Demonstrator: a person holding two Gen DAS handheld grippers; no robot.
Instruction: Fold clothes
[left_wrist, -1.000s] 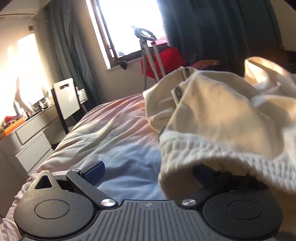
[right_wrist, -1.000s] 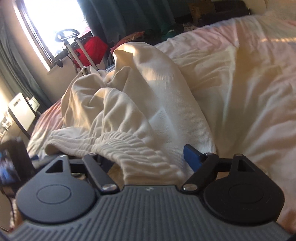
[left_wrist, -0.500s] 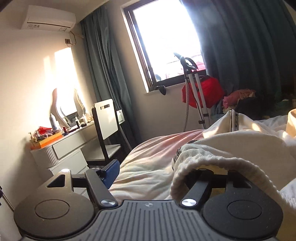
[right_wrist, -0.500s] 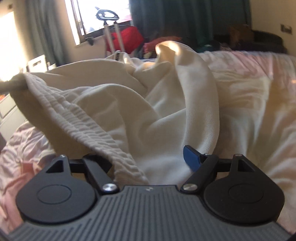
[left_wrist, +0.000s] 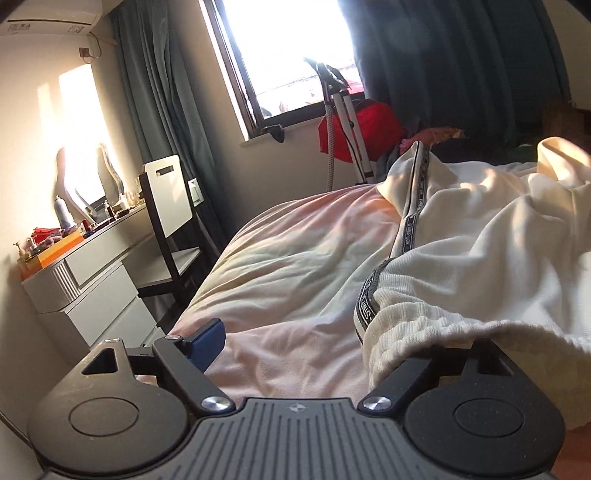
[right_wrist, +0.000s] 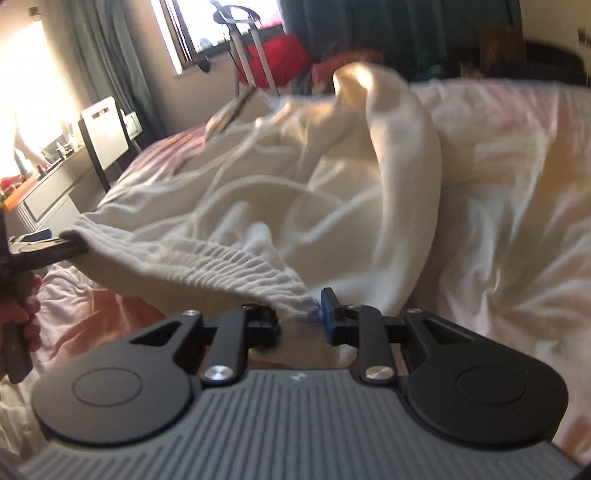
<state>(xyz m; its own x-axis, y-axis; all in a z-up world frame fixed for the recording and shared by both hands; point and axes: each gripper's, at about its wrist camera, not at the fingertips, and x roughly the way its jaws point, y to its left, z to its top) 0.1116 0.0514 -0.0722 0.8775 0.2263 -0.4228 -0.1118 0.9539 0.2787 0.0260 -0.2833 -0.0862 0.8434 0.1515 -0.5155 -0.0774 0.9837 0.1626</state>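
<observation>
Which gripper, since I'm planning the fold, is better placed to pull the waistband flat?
Right: the right gripper pinches the cream trousers' waistband; the left gripper is open, the band only draped over one finger.

1. Bright window in the far wall, washed out by daylight, flanked by dark teal curtains.
2. Air conditioner high on the left wall, a sunlit patch below it.
3. Grey dresser with drawers along the left wall, cluttered with bottles and an orange box.
4. White-backed chair beside the dresser.
5. Pink-sheeted bed, rumpled.
6. Red bag under the sill, behind a metal stand.
</observation>
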